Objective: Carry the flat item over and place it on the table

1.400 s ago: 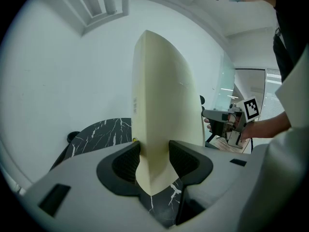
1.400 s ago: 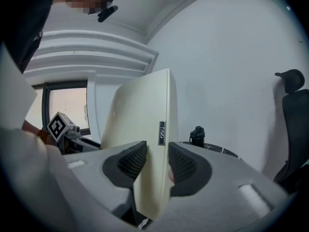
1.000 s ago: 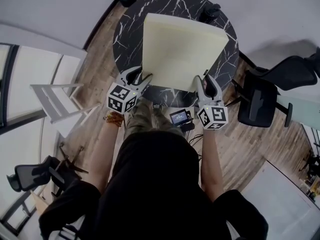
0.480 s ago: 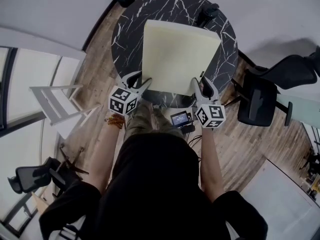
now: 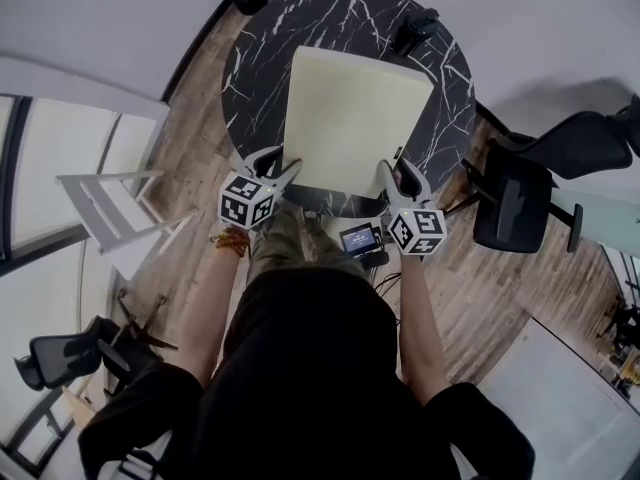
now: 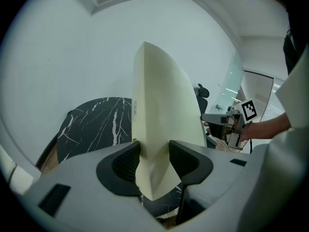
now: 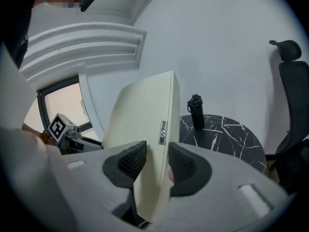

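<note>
Left tool [image 5: 274, 164] and right tool [image 5: 400, 172] each clamped on a near corner of the cream foam pad [image 5: 350, 113] over the round marble counter [image 5: 255, 73]. The pad hides the counter's middle, contact unclear. Black bottle [image 5: 415, 30] at the far edge.

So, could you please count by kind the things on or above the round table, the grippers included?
Grippers: 2, the left gripper and the right gripper, each shut on the pad's near edge
Cream flat pad: 1
Black bottle: 1
Total: 4
</note>
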The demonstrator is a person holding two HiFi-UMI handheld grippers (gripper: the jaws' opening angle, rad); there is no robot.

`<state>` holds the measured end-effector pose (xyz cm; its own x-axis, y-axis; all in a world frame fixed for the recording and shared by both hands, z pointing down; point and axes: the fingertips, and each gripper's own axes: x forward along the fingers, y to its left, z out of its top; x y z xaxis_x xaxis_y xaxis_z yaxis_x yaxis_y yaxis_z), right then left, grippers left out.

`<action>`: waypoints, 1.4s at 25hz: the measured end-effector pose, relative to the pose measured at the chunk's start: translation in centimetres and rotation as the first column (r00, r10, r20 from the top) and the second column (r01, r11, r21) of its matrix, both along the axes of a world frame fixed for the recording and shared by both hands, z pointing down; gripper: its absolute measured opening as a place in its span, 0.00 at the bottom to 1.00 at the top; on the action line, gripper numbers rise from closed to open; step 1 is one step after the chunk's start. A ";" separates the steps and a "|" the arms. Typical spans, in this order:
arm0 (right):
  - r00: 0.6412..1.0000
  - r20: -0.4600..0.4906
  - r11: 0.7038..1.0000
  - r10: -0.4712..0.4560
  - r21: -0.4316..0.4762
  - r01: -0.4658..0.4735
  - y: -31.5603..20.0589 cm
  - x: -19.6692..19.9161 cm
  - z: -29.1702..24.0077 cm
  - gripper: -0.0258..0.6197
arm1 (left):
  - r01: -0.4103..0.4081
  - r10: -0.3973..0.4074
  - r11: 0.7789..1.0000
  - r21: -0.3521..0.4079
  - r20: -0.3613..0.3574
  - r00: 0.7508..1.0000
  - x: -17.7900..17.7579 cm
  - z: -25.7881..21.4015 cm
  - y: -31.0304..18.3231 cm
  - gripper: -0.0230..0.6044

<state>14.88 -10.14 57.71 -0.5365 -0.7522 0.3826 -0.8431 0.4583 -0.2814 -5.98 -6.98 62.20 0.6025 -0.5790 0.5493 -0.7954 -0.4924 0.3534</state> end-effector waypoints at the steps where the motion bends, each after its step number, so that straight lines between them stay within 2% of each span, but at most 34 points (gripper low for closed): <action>1: 1.000 -0.002 1.000 -0.001 -0.007 0.001 0.1 -0.1 0.3 0.26 | 0.001 -0.001 1.000 -0.005 -0.002 1.000 -0.1 0.2 0.1 0.34; 35: 0.999 -0.010 0.980 0.050 -0.190 -0.051 -0.5 -1.4 6.7 0.26 | -0.038 0.031 0.993 -0.112 -0.064 0.997 -1.8 4.8 -1.7 0.34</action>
<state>13.46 -10.60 64.42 -0.4972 -0.6915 0.5241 -0.8656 0.3536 -0.3546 -7.75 -8.65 67.00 0.6562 -0.4937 0.5707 -0.7533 -0.4735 0.4565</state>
